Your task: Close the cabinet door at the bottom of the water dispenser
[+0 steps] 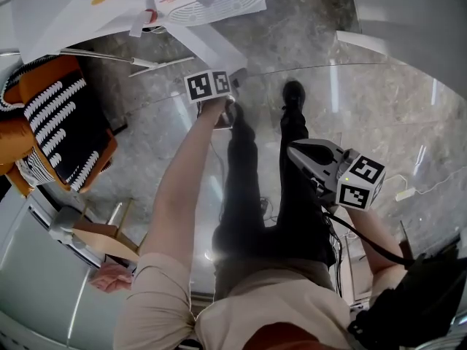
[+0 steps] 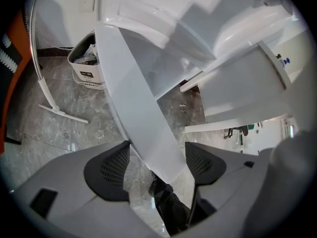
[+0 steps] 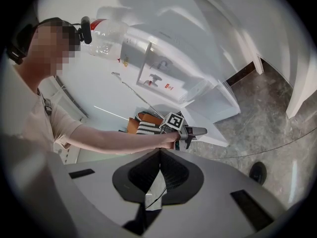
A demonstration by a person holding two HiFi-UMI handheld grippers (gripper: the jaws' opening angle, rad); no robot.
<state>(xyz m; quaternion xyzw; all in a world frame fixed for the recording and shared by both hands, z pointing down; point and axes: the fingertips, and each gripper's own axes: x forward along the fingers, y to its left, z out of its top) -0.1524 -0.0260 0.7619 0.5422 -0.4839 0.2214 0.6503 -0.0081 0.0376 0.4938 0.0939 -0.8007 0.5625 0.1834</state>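
Note:
The white water dispenser [image 1: 204, 2] stands at the top of the head view, and its bottom cabinet door [image 1: 215, 49] swings out towards me. My left gripper [image 1: 229, 111] reaches down to that door's free edge. In the left gripper view the white door panel [image 2: 138, 113] runs slantwise between the wide open jaws of the left gripper [image 2: 157, 167], its lower corner lying between the black pads [image 2: 111, 170]. My right gripper [image 1: 295, 150] hangs back over my legs, away from the door. Its jaws [image 3: 158, 170] are shut on nothing.
An orange seat with a black-and-white striped cloth [image 1: 55, 119] stands to the left. A bin [image 2: 86, 63] and a white pole stand [image 2: 49, 100] are on the marble floor beside the dispenser. My legs and shoes [image 1: 293, 93] sit below the grippers, and a cable [image 1: 372, 243] trails off the right gripper.

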